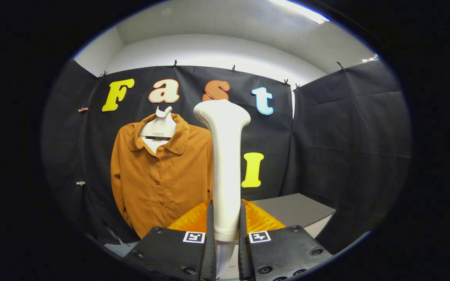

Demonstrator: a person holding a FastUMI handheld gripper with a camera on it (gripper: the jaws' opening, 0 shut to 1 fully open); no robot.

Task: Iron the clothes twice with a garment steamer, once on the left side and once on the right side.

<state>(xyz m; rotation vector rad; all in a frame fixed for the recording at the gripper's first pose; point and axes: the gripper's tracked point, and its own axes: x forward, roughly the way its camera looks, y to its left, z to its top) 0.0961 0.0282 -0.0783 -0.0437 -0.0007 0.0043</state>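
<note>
Upright, white steamer (225, 164) clamped in tongs (225, 234); orange shirt (162, 175) beyond, label seemingly unreadable.

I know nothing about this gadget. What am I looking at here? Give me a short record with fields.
tool: white steamer, standing upright between the fingers
hand-held gripper: both fingers pressed on the steamer's handle
garment: orange shirt, buttoned, on a white hanger against the black wall
steamer vs shirt: steamer head held in front of the shirt's edge; contact cannot be told
surface: grey table beyond the fingers
</note>
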